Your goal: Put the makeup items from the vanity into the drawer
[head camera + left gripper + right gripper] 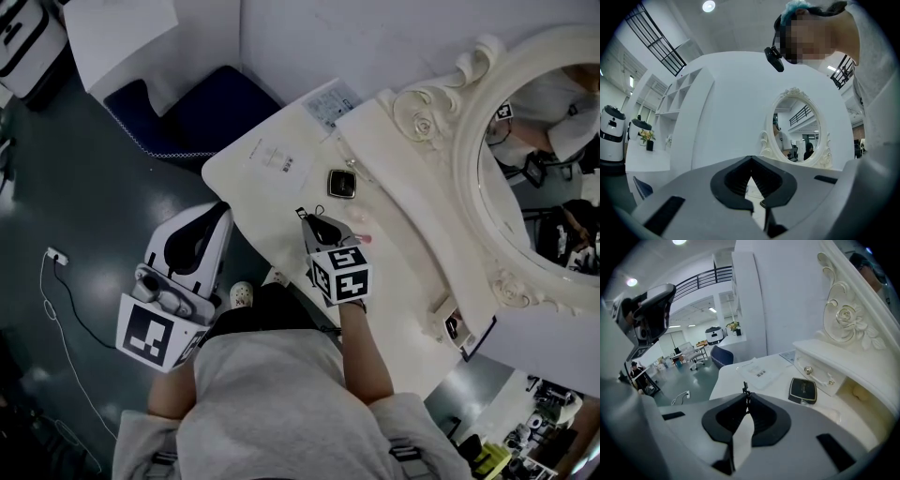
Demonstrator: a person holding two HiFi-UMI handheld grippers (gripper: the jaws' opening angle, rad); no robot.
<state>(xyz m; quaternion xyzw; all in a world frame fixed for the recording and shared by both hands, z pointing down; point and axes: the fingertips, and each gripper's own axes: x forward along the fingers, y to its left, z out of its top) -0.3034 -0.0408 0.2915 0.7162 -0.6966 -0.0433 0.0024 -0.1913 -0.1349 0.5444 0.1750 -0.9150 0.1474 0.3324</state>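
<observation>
A black square compact (341, 184) (803, 390) lies on the white vanity top (272, 202), just in front of a small drawer front with a round knob (808, 370). My right gripper (312, 221) (746, 394) hovers over the vanity, a little short of the compact, jaws shut with nothing in them. A small pink-tipped item (362, 239) lies right beside it. My left gripper (221, 214) (751, 167) hangs off the vanity's left edge above the floor, shut and empty, aimed at the oval mirror (797, 129).
The ornate white mirror frame (469, 141) rises behind a raised shelf. Printed sheets (281, 159) (759, 371) lie at the vanity's far end. A blue chair (202, 108) stands beyond it. On the dark floor is a power strip with its cable (56, 255).
</observation>
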